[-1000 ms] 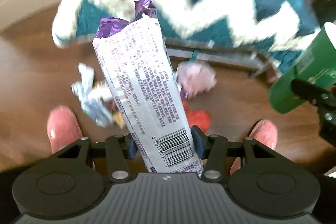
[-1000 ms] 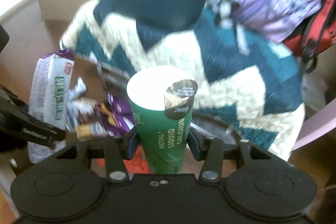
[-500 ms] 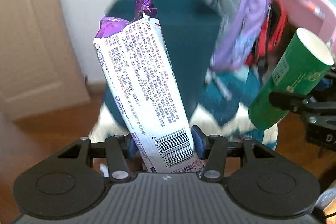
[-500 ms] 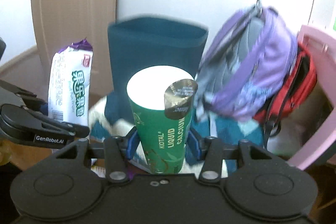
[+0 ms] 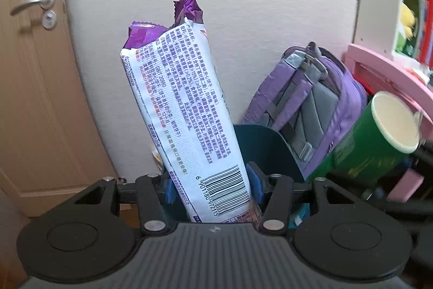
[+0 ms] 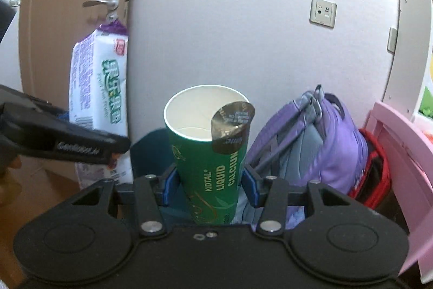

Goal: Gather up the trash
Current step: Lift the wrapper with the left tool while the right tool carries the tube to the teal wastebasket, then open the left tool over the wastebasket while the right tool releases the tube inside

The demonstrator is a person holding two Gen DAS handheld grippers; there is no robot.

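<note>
Left gripper pinches biscuit packet, barcode side seen; right gripper pinches green cup, showing packet's logo side.

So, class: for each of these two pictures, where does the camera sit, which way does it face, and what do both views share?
Left wrist: sits behind the left gripper, facing the white wall; its pads clamp a biscuit wrapper; the right gripper's green cup shows at right.
Right wrist: sits behind the right gripper, facing the same wall; it clamps the cup, and the left gripper crosses the left edge.
Shared: door, wall socket, purple backpack, dark teal bin, wrapper, cup.
</note>
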